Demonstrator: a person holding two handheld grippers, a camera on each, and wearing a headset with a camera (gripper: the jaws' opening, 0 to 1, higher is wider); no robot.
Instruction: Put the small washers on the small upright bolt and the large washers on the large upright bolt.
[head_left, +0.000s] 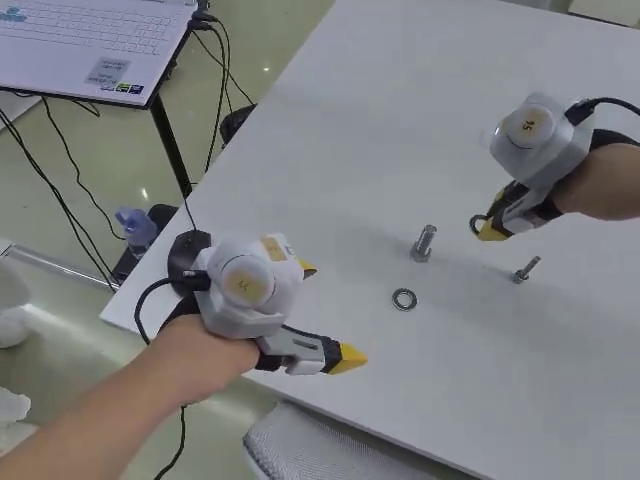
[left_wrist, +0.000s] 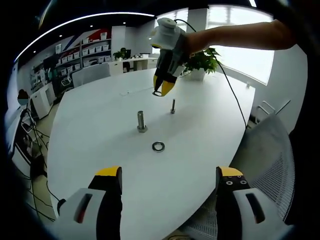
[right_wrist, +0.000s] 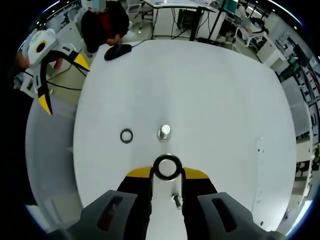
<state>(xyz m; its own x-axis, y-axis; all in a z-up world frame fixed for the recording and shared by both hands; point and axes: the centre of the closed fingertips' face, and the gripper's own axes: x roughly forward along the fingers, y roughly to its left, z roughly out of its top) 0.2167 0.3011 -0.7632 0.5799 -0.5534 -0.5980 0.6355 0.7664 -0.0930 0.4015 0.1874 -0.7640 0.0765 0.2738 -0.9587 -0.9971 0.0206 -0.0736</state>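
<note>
- Grey mesh chair (left_wrist: 267, 150) stands just at the near edge of the table (head_left: 400, 110); the tabletop is white, smooth and matt, with a rounded outline
- Left gripper (left_wrist: 169, 175) is held low at that near edge and points across the table; its jaws are spread wide with nothing between them
- The gripper has a pale grey moulded body, black fingers and yellow tips, and a bare hand (head_left: 200, 355) grips it from behind
- Loose washer (head_left: 404, 299), a flat bright metal ring, lies on the bare tabletop just on the near side of the large bolt (head_left: 424, 243), apart from it
- The large bolt stands head down with the threaded shank up; the small bolt (head_left: 526, 269) stands likewise on its right, well apart, and both are bare steel
- Right gripper (head_left: 490, 229) hangs above the table just beyond the bolts, tips angled down, jaws pinched on the held washer (right_wrist: 167, 167)
- In the right gripper view the held ring sits close to the large bolt's top, not over it
- An open laptop (head_left: 90, 45) sits on a black stand left of the table, with cables trailing to a pale glossy floor
- Farthest off are shelving (left_wrist: 95, 47), a potted plant (left_wrist: 202, 62) and bright windows
</note>
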